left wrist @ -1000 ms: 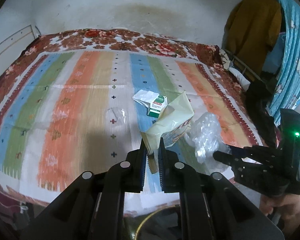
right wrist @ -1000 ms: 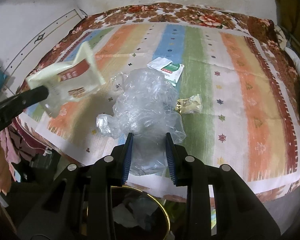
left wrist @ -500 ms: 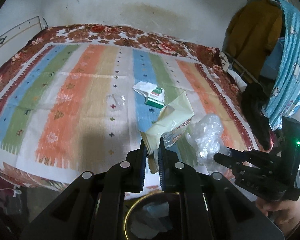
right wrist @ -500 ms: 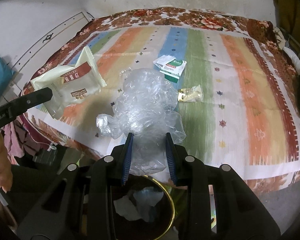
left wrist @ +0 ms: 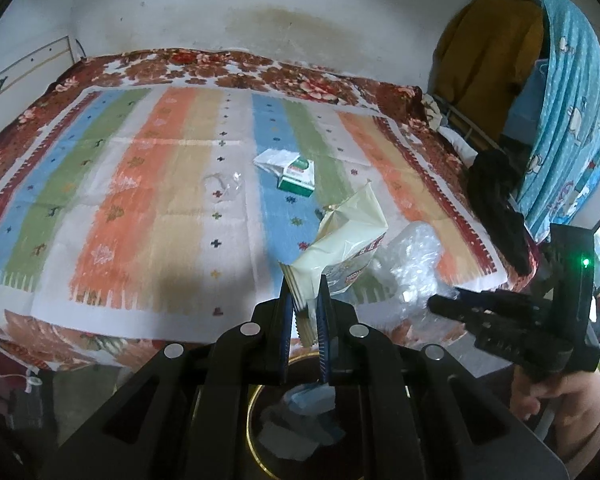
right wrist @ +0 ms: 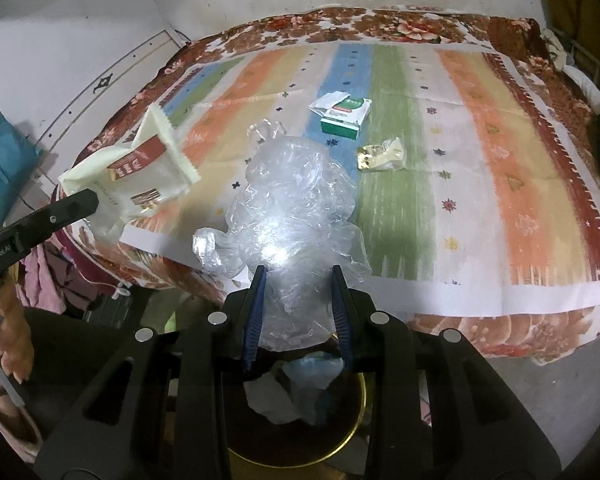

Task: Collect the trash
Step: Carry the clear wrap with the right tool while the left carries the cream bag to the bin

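Both loads hung directly above the bin (right wrist: 300, 432): left gripper (left wrist: 305, 312) clamped the cream wrapper (left wrist: 340, 248); right gripper (right wrist: 298, 300) gripped the clear plastic (right wrist: 296, 208).

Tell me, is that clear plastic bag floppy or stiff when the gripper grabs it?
Probably floppy: the plastic bag is crumpled and bulges out past the right gripper, with loose folds. It likely weighs very little, since only its lower end is pinched and it holds up. Its shiny film may be slippery and could slide out.
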